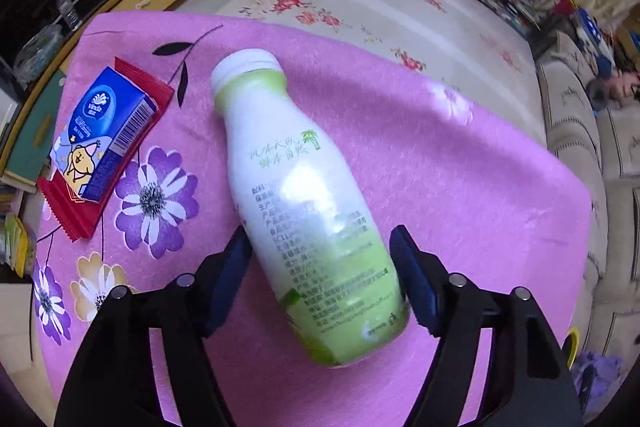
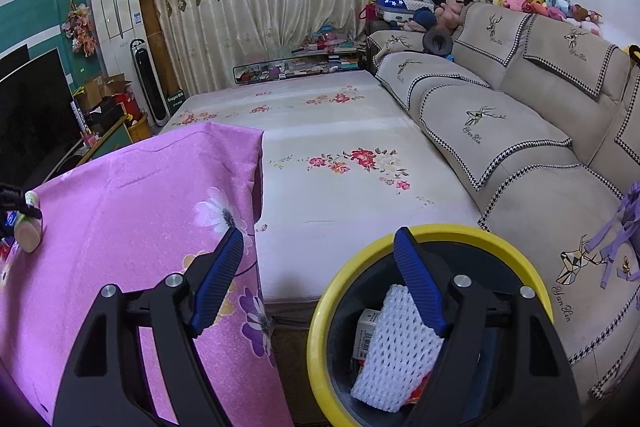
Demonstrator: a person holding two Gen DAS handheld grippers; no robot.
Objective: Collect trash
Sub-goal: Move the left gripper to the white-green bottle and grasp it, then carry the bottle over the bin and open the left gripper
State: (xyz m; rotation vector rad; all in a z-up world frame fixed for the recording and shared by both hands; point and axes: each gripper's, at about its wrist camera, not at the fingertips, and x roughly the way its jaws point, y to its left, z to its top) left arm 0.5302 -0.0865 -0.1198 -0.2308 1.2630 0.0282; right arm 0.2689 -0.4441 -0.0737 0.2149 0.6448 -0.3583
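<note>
Both views are evenly lit by soft indoor light, fairly bright; strong fisheye bending curves the room toward dark, vignetted corners; a white glare patch sits on the bottle [image 1: 308,203], washing out its print; the pink cloth [image 1: 420,155] shows a soft sheen; far edges are blurred; shadows are weak.

left tongs [image 1: 320,279] angled steeply down, jaws apart; right tongs [image 2: 320,279] open.

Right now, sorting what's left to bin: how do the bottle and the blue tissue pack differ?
The bottle is white and green, rounded and long; the tissue pack is blue, boxy and shorter. The bottle lies between the left gripper fingers; the tissue pack rests untouched on a red wrapper. Both lie on the pink cloth.
</note>
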